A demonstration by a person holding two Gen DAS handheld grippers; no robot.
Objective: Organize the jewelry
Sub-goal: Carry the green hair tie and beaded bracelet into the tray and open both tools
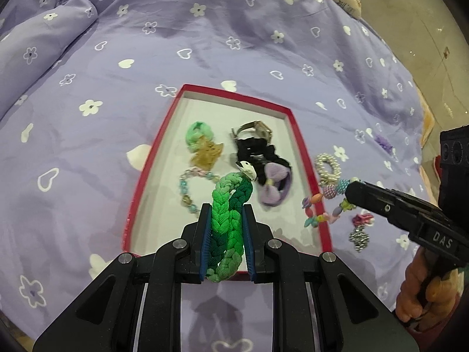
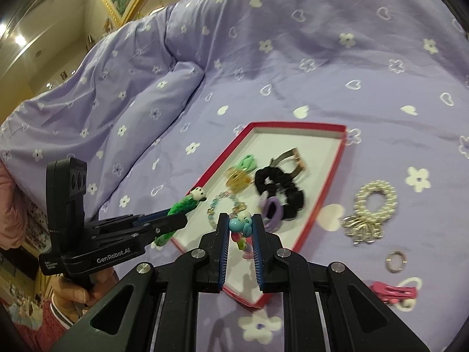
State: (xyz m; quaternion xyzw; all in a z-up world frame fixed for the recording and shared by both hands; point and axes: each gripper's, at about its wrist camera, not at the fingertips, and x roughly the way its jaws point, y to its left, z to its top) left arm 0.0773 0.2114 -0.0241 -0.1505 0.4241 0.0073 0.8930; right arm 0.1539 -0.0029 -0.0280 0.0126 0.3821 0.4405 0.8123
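**Jewelry over red tray, two items in grip**

Left tongs (image 1: 225,226): nearly closed, pads clamping green braided band (image 1: 230,205); held above near end of tray (image 1: 304,158).
Right tongs (image 2: 239,228): nearly closed on coloured bead bracelet (image 2: 241,226); strand dangling at tray's right rim.
Ahead of left tongs, in tray: mint scrunchie (image 1: 198,136), watch (image 1: 256,129), black scrunchie (image 1: 258,151), lilac bow (image 1: 272,187), pale bead bracelet (image 1: 189,187).
Right of right tongs, on bedspread (image 2: 293,58): pearl ring (image 2: 375,202), small ring (image 2: 396,261), pink clip (image 2: 392,292).

Both grippers (image 1: 225,220) (image 2: 240,226) clamped, angled downward
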